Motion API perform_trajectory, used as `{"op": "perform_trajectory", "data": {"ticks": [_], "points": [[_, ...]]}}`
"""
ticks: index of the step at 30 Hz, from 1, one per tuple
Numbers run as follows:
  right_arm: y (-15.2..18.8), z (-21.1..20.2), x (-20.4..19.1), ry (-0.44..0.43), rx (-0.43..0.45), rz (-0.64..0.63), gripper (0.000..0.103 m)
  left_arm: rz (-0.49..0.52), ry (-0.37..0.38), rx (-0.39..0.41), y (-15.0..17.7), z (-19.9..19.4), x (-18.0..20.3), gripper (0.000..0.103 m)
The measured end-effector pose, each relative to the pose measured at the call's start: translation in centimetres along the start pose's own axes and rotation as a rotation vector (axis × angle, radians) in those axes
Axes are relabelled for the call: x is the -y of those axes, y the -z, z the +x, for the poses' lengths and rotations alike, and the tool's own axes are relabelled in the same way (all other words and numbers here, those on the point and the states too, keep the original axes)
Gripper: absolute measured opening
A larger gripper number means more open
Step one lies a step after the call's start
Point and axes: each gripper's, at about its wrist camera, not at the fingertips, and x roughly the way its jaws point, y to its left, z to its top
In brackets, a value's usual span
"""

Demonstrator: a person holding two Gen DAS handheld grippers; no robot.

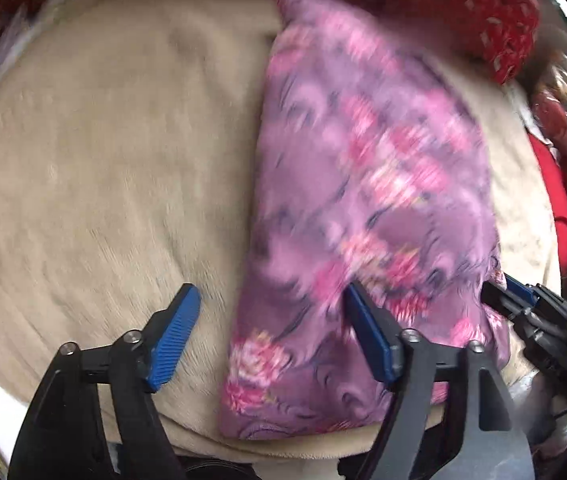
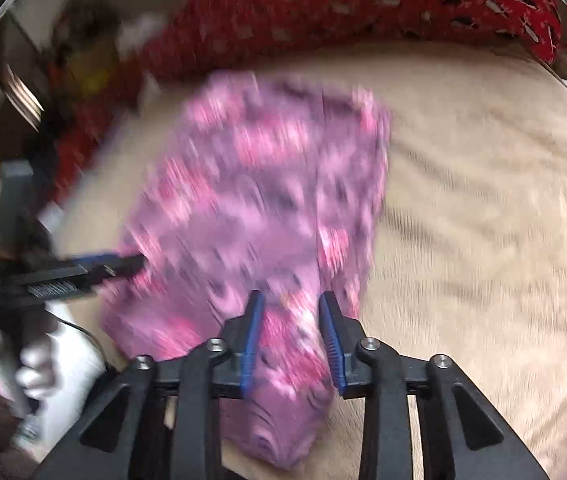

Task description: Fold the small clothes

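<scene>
A purple garment with pink flowers (image 1: 367,184) lies folded lengthwise on a beige blanket (image 1: 103,152). My left gripper (image 1: 271,320) is open wide, its right finger over the garment's near edge and its left finger over the bare blanket. It holds nothing. In the right wrist view the same garment (image 2: 267,200) is blurred. My right gripper (image 2: 289,320) has its jaws partly closed around a bunched strip of the garment's near corner. The left gripper shows at the left of that view (image 2: 83,268), at the garment's edge. The right gripper shows at the right edge of the left wrist view (image 1: 523,304).
A red patterned cover (image 2: 363,12) runs along the far edge of the blanket. More red fabric and clutter (image 1: 563,168) lie at the right side. A white object (image 2: 71,364) sits by the blanket's near left corner.
</scene>
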Motion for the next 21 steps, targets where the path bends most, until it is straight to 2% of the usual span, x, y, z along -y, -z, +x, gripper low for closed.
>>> {"op": "perform_trajectory", "data": {"ticks": [1, 4, 7, 8, 10, 11, 12, 17, 21], "points": [[0.2, 0.6, -0.2, 0.028, -0.014, -0.017, 0.036, -0.002, 0.003, 0.007, 0.1, -0.1, -0.2, 0.08], [0.4, -1.1, -0.1, 0.031, 0.02, 0.045, 0.038, 0.016, 0.0, 0.005, 0.6, -1.1, -0.6, 0.08], [1.1, -2.4, -0.7, 0.021, 0.051, 0.015, 0.038, 0.024, -0.025, -0.006, 1.5, -0.9, -1.2, 0.081], [1.7, -2.4, -0.3, 0.036, 0.039, 0.012, 0.038, 0.021, -0.028, -0.006, 1.6, -0.7, -1.4, 0.085], [3.1, -0.6, 0.0, 0.093, -0.037, 0.015, 0.038, 0.027, -0.042, 0.011, 1.9, -0.6, -1.2, 0.085], [3.7, -0.1, 0.1, 0.097, -0.039, 0.017, 0.039, 0.036, -0.05, 0.014, 2.0, -0.6, -1.2, 0.086], [4.1, -0.2, 0.1, 0.096, 0.001, 0.024, 0.039, 0.044, -0.054, 0.015, 2.2, -0.6, -1.0, 0.086], [4.4, -0.6, 0.3, 0.102, -0.004, 0.037, 0.04, 0.044, -0.035, 0.017, 2.5, -0.8, -1.8, 0.087], [4.0, -0.4, 0.7, 0.092, -0.001, 0.076, 0.042, 0.059, -0.038, 0.024, 2.7, -0.4, -1.0, 0.089]]}}
